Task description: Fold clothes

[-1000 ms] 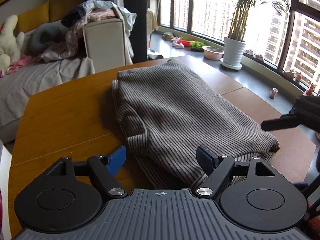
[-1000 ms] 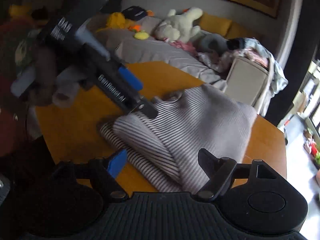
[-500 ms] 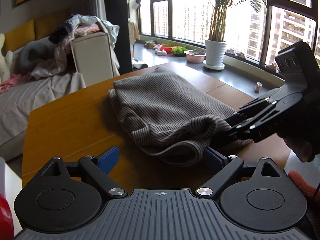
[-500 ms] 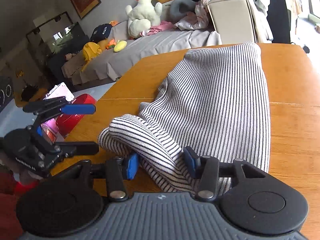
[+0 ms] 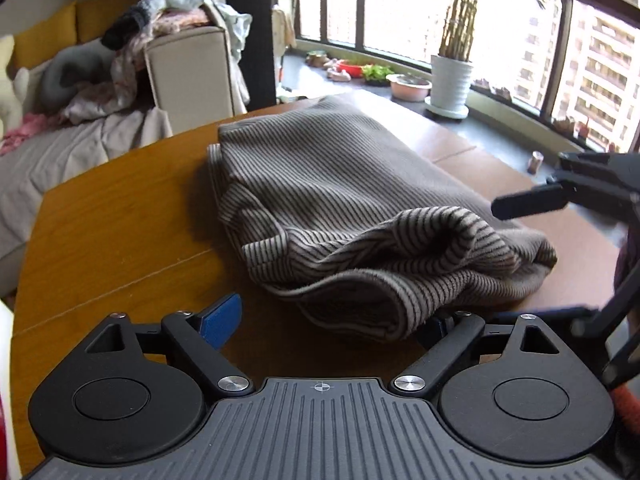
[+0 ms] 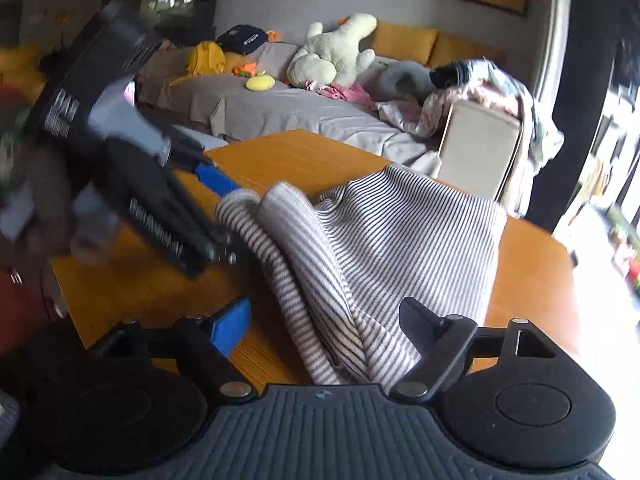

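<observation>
A grey striped sweater [image 5: 340,184] lies folded on the wooden table [image 5: 120,220], its near edge bunched into a loose roll [image 5: 400,248]. My left gripper [image 5: 328,318] is open at that near edge, and the roll covers its right pad. In the right wrist view the sweater [image 6: 400,232] runs between the wide-apart fingers of my open right gripper [image 6: 324,320], close to the right finger. The left gripper's blue pad [image 6: 216,180] sits over the sweater's rolled edge. One right gripper finger [image 5: 528,202] hangs just above the sweater's right side.
A beige chair [image 5: 188,68] piled with clothes stands behind the table. Beyond it is a grey covered sofa [image 6: 300,112] with a plush toy [image 6: 336,56]. A potted plant [image 5: 448,80] stands on the window ledge. The table edge is close on the right.
My right gripper has spread its fingers and released the fold it pinched half a second ago, then drawn back. The near edge stays bunched. My left gripper has moved in against it.
</observation>
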